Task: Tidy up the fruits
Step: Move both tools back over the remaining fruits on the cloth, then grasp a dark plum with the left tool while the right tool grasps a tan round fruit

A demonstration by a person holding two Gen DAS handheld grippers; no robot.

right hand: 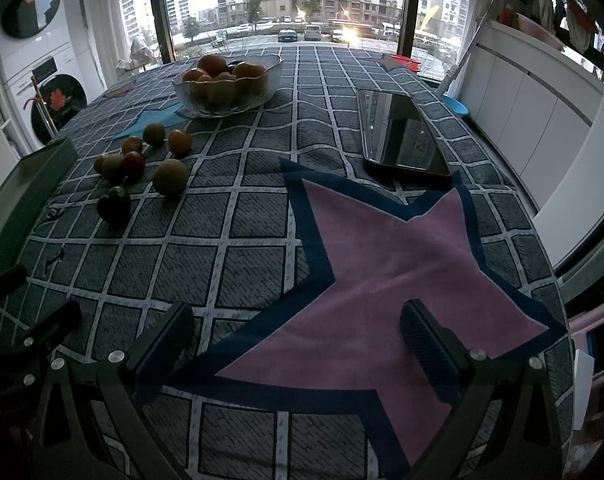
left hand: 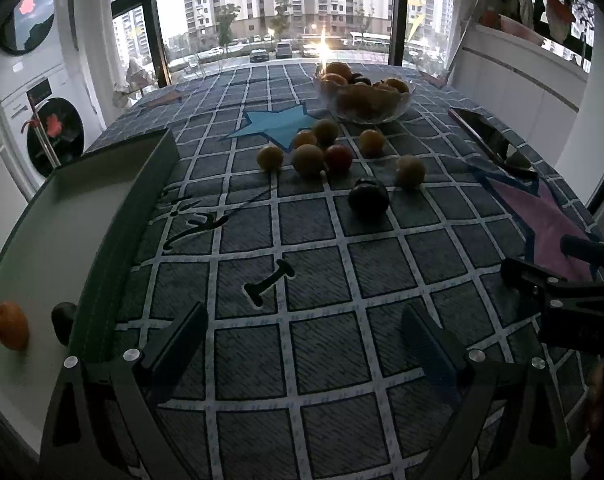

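Two small fruits, one orange (left hand: 10,331) and one dark (left hand: 63,320), already lie in the white tray with the dark green rim (left hand: 150,184) at the lower left of the left wrist view. About eight more loose round fruits (left hand: 307,159), yellow, reddish and one dark plum (left hand: 368,199), sit in a group on the grey checked tabletop (left hand: 302,264) in the middle of the frame, just in front of the clear glass bowl of oranges (left hand: 365,98) at the upper centre.

I judge the task is at an early stage, between two picks. The left hand-held gripper (left hand: 302,336) hangs over bare cloth at the bottom of its frame, fingers wide apart and holding nothing. The right hand-held gripper (right hand: 298,340) is also spread and empty, over the pink star patch (right hand: 381,264), well apart from the fruits (right hand: 142,164) at the left of its view.

The next move probably needs a reach forward to the dark plum, the nearest fruit, with the fingers on both sides of it, since round fruit can roll away.

A black phone (right hand: 401,132) lies at the right, away from the work.
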